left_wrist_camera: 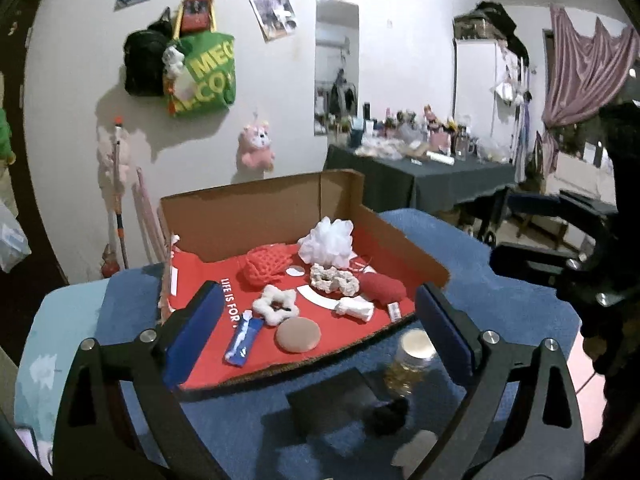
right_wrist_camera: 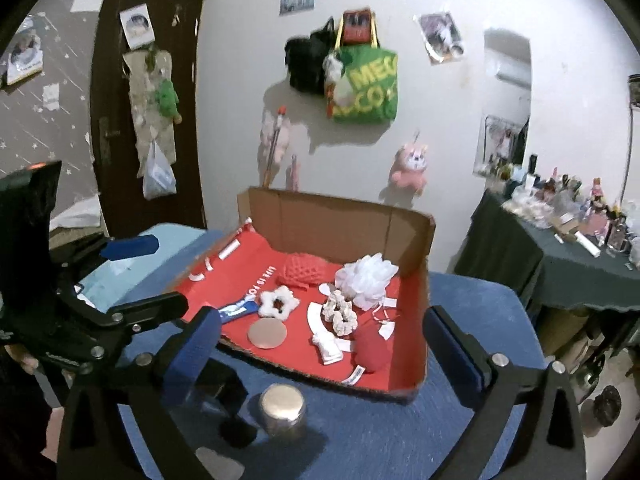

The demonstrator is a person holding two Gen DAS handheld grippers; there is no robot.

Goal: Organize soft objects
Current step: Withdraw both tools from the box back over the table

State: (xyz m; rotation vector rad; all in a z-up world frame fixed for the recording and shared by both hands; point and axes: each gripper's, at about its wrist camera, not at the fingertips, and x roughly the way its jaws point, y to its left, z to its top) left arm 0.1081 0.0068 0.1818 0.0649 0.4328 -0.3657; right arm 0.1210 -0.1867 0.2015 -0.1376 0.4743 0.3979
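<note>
Soft things: eight lie on the red floor of the cardboard box [left_wrist_camera: 260,208], all inside it.
White mesh puff [left_wrist_camera: 328,242]: one, ruffled net, at the back near the right wall.
Red knit pouch [left_wrist_camera: 264,266]: one, open crochet weave, left of the puff.
Beige scrunchie [left_wrist_camera: 334,279]: one, nubby ring, in the middle, just in front of the puff.
White fuzzy scrunchie [left_wrist_camera: 276,305]: one, star-shaped ring; a small dark thing in its hole is too small to make out.
Round tan pad [left_wrist_camera: 298,335]: one, flat smooth disc, near the front edge.
Blue packet [left_wrist_camera: 243,340]: one, glossy; its print is not readable.
Red plush piece [left_wrist_camera: 382,289]: one, oval, with a white label; its true form is hard to tell.
Small white bundle [left_wrist_camera: 355,309]: one, ribbed; the material is unclear.
Box: brown walls at back and right, front side open; the white words on the floor are partly covered by a blue pad.
Tabletop [left_wrist_camera: 500,300]: covered with blue fuzzy cloth.
Jar [right_wrist_camera: 282,408]: one, metal lid, in front of the box; blurred in the left view.
Dark flat thing [left_wrist_camera: 332,404]: one, beside the jar, not identifiable.
Left tool [left_wrist_camera: 316,332]: spread wide, holds nothing.
Right tool [right_wrist_camera: 320,354]: spread wide, holds nothing.
</note>
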